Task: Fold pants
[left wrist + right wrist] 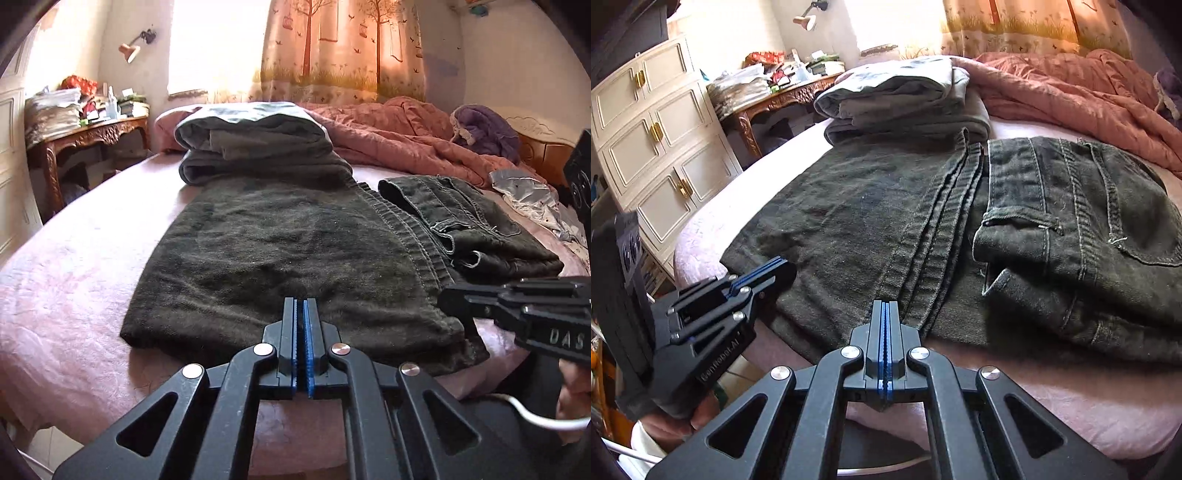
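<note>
Both tongs, left point(300, 306) and right point(883, 308), are closed and empty at the near edge of the dark pants point(280, 251), spread on the bed point(74, 295) for folding.

A bed point(74, 266) with a pale pink sheet fills both views. Folded dark pants point(280, 258) lie flat across the middle of the frame, their hem at the bed's near edge. Just beyond them, at upper centre, sits a stack of folded grey clothes point(255, 144), touching the dark pants. A rumpled pink quilt point(399, 136) spreads across the upper right, with a purple garment point(487, 129) and a silvery cloth point(528, 192) further right.
</note>
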`<control>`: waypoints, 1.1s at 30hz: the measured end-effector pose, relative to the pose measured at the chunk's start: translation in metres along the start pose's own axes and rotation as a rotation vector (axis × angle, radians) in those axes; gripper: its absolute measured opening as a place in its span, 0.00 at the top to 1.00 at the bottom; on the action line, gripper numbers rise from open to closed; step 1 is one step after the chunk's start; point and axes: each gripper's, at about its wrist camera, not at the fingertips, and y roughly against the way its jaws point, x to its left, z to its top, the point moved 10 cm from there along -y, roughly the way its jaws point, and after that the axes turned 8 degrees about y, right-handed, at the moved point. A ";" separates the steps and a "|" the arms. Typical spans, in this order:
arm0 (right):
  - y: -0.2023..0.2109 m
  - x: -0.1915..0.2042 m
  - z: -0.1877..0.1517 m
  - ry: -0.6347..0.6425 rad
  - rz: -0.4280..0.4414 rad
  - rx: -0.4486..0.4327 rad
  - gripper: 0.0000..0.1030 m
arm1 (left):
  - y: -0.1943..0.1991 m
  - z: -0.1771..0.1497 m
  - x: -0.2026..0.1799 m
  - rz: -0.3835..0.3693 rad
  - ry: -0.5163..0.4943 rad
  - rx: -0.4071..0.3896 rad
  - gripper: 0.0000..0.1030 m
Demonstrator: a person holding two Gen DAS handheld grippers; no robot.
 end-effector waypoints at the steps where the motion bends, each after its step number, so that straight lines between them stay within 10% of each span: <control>1: 0.001 0.000 0.003 -0.002 -0.004 -0.016 1.00 | 0.007 0.001 0.001 -0.003 0.008 -0.018 0.95; 8: 0.037 -0.015 0.022 0.004 -0.089 -0.179 1.00 | 0.042 0.013 0.041 0.052 0.151 -0.107 0.80; 10: 0.043 -0.021 0.024 -0.001 -0.106 -0.192 1.00 | 0.044 0.015 0.054 0.066 0.210 -0.104 0.45; 11: 0.045 -0.025 0.024 -0.007 -0.118 -0.198 1.00 | 0.045 0.015 0.061 0.074 0.247 -0.105 0.43; 22: 0.062 -0.098 0.005 -0.247 -0.139 -0.207 0.74 | 0.003 -0.001 0.103 0.000 0.533 0.013 0.35; 26: 0.069 -0.086 0.008 -0.141 -0.218 -0.235 0.68 | 0.004 0.000 0.110 -0.088 0.636 -0.015 0.35; 28: 0.070 -0.074 0.012 -0.080 -0.230 -0.248 0.47 | 0.002 0.004 0.111 -0.151 0.685 -0.027 0.35; 33: 0.074 -0.068 0.014 -0.032 -0.272 -0.269 0.47 | 0.011 0.010 0.117 -0.296 0.789 -0.127 0.42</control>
